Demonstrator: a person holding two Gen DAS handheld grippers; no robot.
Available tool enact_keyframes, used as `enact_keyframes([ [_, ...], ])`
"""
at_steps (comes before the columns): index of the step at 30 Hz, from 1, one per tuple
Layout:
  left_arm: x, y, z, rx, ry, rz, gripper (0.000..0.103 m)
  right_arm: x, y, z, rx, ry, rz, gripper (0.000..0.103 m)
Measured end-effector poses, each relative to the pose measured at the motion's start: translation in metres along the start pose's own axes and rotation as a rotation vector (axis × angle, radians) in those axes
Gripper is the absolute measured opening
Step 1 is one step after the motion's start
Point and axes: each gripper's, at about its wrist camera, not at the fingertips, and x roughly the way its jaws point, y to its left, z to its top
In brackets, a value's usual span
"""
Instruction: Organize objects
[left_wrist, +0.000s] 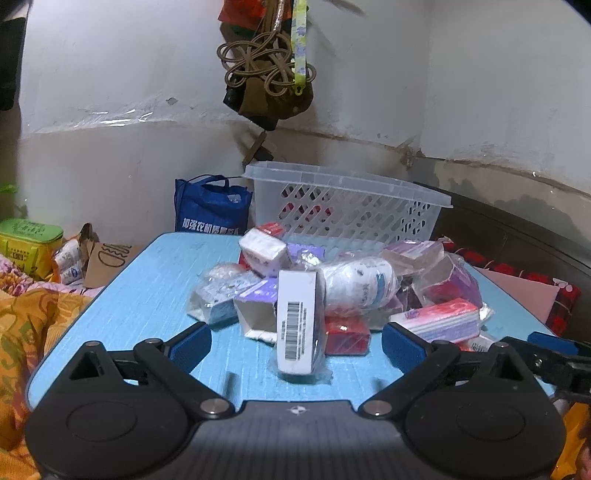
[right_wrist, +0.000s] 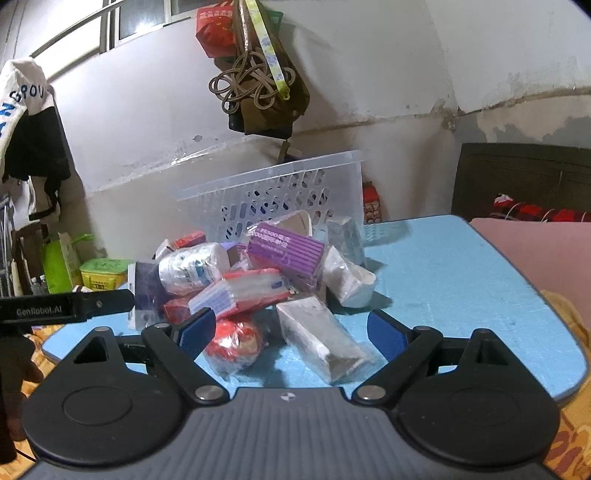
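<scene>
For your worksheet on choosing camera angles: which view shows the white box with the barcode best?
The left wrist view. There the white box with the barcode stands upright, close and unobstructed, its barcode facing the camera between the open left gripper fingers. In the right wrist view I cannot pick it out of the pile.

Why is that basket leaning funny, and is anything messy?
The clear basket sits tilted behind the pile instead of flat. The packets lie jumbled in a heap on the blue table, and one white box stands on end.
</scene>
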Motion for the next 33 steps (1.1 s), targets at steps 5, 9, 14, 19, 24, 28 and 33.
enact_keyframes([
  [5,0.011,-0.001,0.009,0.021,-0.017,0.002,0.096,0.017,0.0,0.022,-0.009,-0.004,-0.003,0.091],
  [9,0.024,0.0,0.009,0.032,0.0,0.001,0.084,0.037,-0.004,0.034,0.022,0.024,0.016,0.083],
  [14,0.032,0.001,0.005,0.042,0.006,-0.001,0.074,0.059,0.0,0.035,-0.004,0.067,0.001,0.076],
  [19,0.044,0.008,0.001,0.02,0.042,-0.014,0.052,0.062,0.002,0.033,-0.005,0.086,0.006,0.068],
  [24,0.038,0.01,-0.003,0.023,0.02,-0.021,0.038,0.057,0.006,0.036,-0.028,0.065,-0.008,0.067],
  [28,0.029,0.017,0.0,0.006,0.0,-0.026,0.037,0.051,0.009,0.042,-0.046,0.034,-0.01,0.067],
  [33,0.014,0.025,0.009,-0.016,-0.038,-0.046,0.037,0.041,0.01,0.053,-0.06,-0.01,-0.02,0.067],
])
